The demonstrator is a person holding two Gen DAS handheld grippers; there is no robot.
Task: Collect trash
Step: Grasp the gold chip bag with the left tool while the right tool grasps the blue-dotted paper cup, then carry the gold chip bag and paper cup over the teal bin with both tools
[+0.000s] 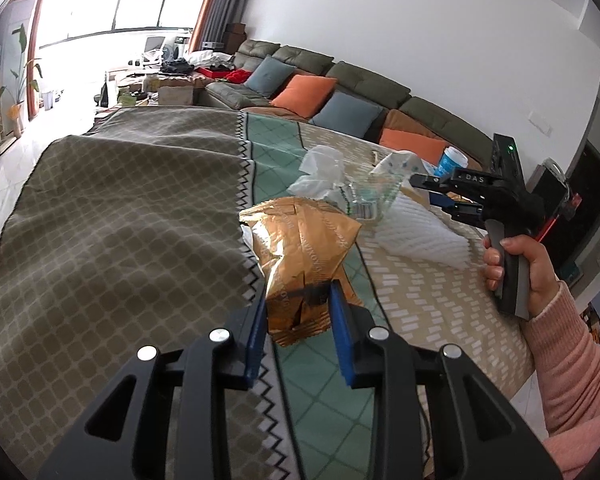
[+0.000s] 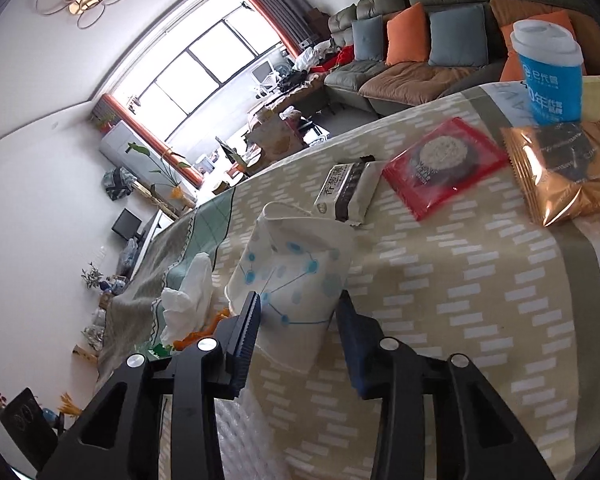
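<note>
Left hand-held gripper clenched gold wrapper; right hand-held gripper straddled crushed paper cup, pads seemingly touching. I'd squeeze firmly before lifting.

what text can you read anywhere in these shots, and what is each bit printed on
"DAS": on the black body of the right gripper, seen from the left wrist view.
Blue paper cup: white characters, including "年"; the rest too blurred.
White and black snack packet: a column of dark characters, too small to read.
Gold wrapper in the left gripper: repeated faint print, unreadable.
Red packet: print unreadable.
</note>
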